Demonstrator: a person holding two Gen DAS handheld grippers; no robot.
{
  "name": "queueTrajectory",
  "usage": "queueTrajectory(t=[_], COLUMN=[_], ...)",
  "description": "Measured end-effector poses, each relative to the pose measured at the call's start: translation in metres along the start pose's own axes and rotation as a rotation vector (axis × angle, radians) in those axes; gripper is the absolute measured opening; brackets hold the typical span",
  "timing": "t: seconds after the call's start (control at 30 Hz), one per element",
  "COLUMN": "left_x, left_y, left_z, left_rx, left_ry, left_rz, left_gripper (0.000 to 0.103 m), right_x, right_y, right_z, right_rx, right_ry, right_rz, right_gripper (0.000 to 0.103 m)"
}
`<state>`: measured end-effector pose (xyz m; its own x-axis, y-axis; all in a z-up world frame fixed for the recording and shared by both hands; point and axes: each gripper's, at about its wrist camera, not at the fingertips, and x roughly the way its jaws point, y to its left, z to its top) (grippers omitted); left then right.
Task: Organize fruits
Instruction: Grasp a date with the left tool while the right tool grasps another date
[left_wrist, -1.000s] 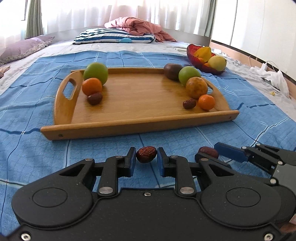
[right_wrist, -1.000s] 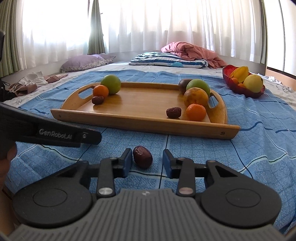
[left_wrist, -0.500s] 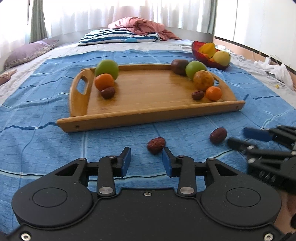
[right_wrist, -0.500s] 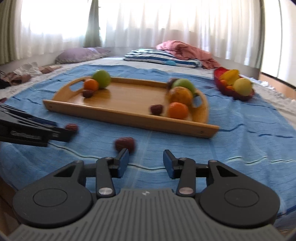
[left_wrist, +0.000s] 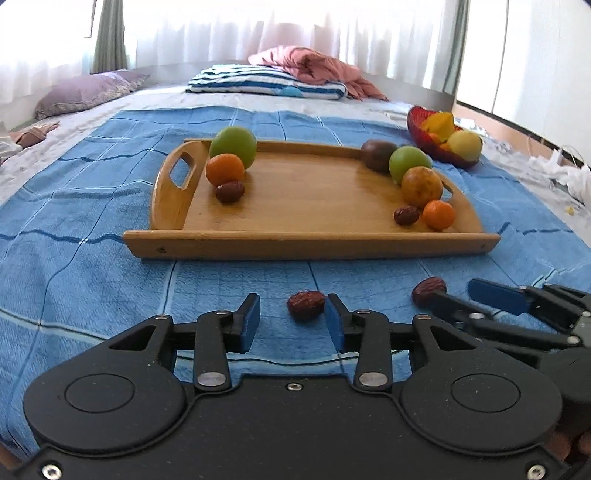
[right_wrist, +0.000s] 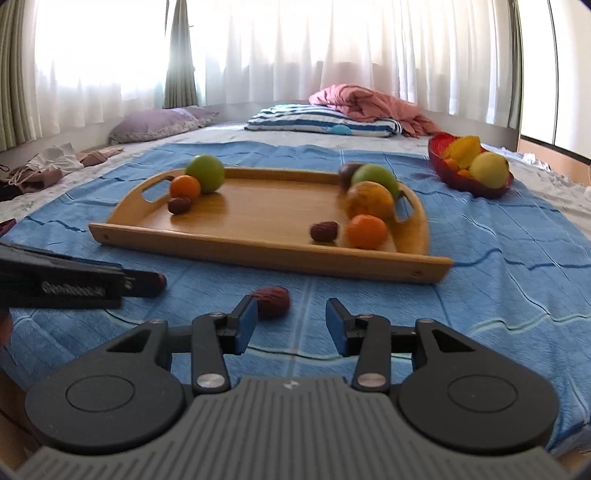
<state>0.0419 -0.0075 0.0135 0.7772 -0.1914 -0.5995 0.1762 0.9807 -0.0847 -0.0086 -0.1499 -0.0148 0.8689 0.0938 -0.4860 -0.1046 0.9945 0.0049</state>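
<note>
A wooden tray (left_wrist: 295, 199) on the blue cloth holds a green apple (left_wrist: 233, 146), an orange (left_wrist: 224, 169) and a date (left_wrist: 229, 192) at its left end, and several fruits at its right end (left_wrist: 421, 186). Two loose red dates lie on the cloth in front of the tray. My left gripper (left_wrist: 291, 317) is open, with one date (left_wrist: 306, 304) between its fingers close to the right pad. My right gripper (right_wrist: 290, 319) is open, with the other date (right_wrist: 271, 301) just ahead of its left finger. The right gripper also shows in the left wrist view (left_wrist: 517, 306), by that date (left_wrist: 428, 290).
A red bowl (left_wrist: 424, 138) with yellow fruit sits on the bed beyond the tray's right end. Pillows (left_wrist: 266, 81) and a pink blanket (left_wrist: 314, 66) lie at the back. Clothes lie at the far left (right_wrist: 44, 166).
Both grippers have opened wider and pulled back. The left gripper let go of its date, which now lies on the cloth. The right gripper shifted right of its date.
</note>
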Motion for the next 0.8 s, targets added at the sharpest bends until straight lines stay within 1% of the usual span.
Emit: queueTrajectory(t=[0.1,0.13,0.3,0.4,0.47,0.53,0.8], left_x=[0.002,0.002,0.008,0.011,0.012,0.013,0.013], left_y=[-0.004,-0.004,-0.008,-0.01,-0.013,-0.014,-0.015], left_z=[-0.003,-0.004,-0.009,-0.009,-0.01,-0.011,-0.013], left_rx=[-0.019,-0.025,-0.026,-0.022,-0.009,-0.004,0.009], left_ry=[-0.009,-0.014,-0.032,-0.033,-0.037,-0.039,-0.042], left_rz=[-0.005,-0.003,0.027,0.029,0.035,0.039,0.043], left_gripper=[0.037,0.035,0.034,0.028,0.024,0.024,0.024], right_x=[0.004,0.005,0.012,0.014,0.016,0.017,0.018], right_y=[0.009,0.011,0.013,0.012,0.012,0.014,0.015], right_z=[0.0,0.0,-0.002,-0.002,-0.003,-0.004,-0.004], right_rx=[-0.016,-0.019,-0.012,0.01,0.019,0.017,0.026], right_ry=[-0.015,-0.018,-0.027,-0.02,-0.014,-0.014,-0.013], right_rz=[0.0,-0.001,-0.025,-0.024,-0.022,-0.026,-0.014], right_gripper=[0.061,0.061,0.061,0.06,0.056,0.052,0.045])
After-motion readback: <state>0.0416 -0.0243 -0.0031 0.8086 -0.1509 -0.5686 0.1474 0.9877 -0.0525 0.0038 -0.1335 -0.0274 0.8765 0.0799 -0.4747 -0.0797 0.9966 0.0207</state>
